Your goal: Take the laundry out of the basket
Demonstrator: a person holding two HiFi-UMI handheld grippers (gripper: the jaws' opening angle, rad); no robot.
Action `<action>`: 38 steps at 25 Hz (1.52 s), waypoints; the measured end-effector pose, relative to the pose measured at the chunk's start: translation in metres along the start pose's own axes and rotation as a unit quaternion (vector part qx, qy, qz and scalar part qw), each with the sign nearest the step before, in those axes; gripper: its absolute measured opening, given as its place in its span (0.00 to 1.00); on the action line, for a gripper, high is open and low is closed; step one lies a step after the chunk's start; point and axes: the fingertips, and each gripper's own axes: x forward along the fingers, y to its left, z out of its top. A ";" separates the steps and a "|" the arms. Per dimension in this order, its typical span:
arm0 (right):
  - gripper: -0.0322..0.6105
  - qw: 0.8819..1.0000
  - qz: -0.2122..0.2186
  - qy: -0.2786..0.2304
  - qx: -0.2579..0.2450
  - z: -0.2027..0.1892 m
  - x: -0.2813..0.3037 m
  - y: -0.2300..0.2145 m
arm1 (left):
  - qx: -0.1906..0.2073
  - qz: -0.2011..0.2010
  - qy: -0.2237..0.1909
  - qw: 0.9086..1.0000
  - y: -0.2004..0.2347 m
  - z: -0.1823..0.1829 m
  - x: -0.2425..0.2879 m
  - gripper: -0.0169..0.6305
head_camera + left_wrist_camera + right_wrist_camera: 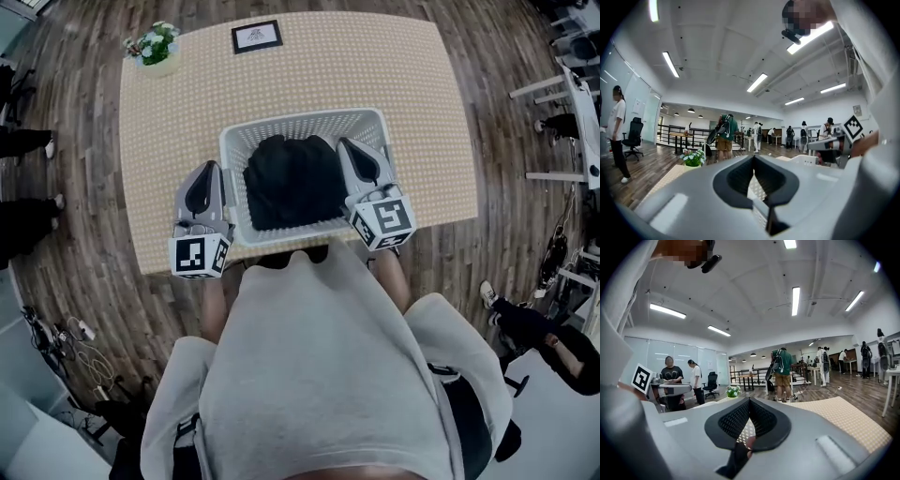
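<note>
A white plastic laundry basket [236, 141] stands on the beige table, near its front edge. Dark laundry [292, 180] is piled inside and fills most of it. My left gripper [210, 167] hovers over the table just outside the basket's left wall, jaws shut and empty. My right gripper [344, 142] sits over the right side of the basket, above the edge of the dark pile, also shut with nothing in it. In the left gripper view the jaw tips [753, 157] meet. The right gripper view shows its tips [749, 400] together too. Both point level across the room.
A potted plant [155, 45] stands at the table's far left corner and a framed card [256, 36] at the far edge. The table [422, 112] sits on wood flooring. People, desks and chairs stand around the room.
</note>
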 end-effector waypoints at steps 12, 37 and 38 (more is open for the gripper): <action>0.05 0.989 0.020 0.121 -0.085 -0.055 0.036 0.002 | -0.016 0.007 0.019 1.000 0.023 -0.027 0.015 0.04; 0.98 0.657 0.365 0.610 -0.250 -0.289 0.056 0.044 | -0.027 0.031 0.010 0.999 0.044 -0.025 0.009 0.04; 0.98 0.656 0.368 0.611 -0.246 -0.290 0.057 0.044 | -0.029 0.032 0.009 0.999 0.045 -0.026 0.009 0.04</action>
